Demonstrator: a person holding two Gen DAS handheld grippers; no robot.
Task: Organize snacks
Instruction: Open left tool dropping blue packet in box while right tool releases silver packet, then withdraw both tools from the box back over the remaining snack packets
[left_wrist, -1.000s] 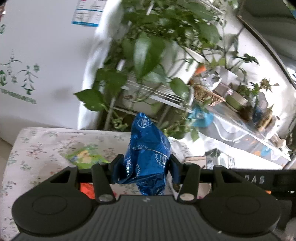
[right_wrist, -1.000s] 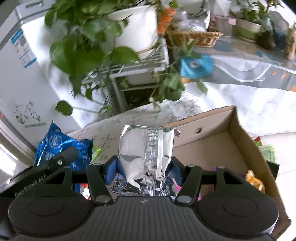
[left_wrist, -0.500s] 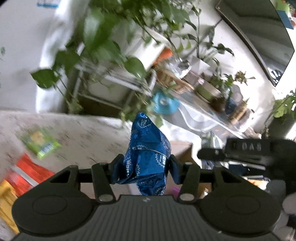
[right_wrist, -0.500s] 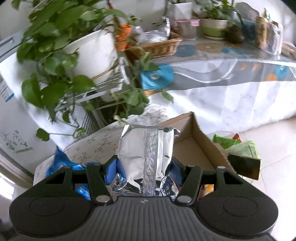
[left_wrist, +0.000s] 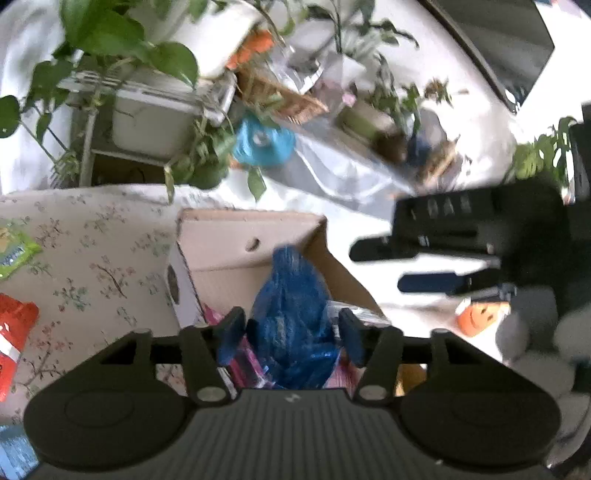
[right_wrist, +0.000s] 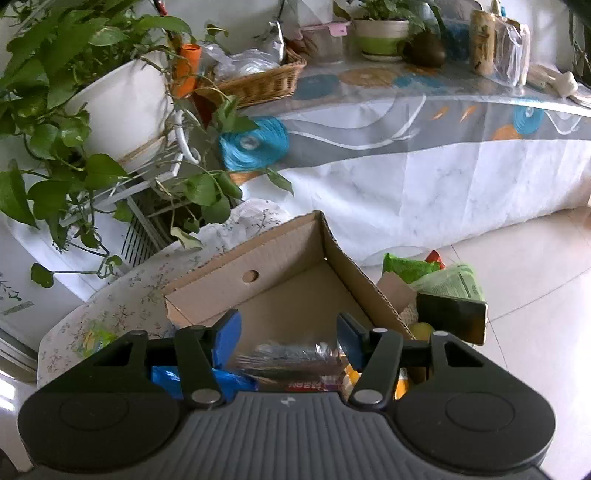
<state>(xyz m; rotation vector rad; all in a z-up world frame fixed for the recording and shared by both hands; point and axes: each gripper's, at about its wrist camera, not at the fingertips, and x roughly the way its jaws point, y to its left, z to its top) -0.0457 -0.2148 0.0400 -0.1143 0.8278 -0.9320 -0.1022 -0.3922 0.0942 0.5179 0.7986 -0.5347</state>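
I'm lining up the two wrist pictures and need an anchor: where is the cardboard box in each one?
Left wrist view: the cardboard box sits at centre, just beyond the jaws, with the blue snack bag in front of it.
Right wrist view: the cardboard box sits at centre, just beyond the open jaws, one corner pointing up.
Shared landmark: the round hole in the box's far wall.
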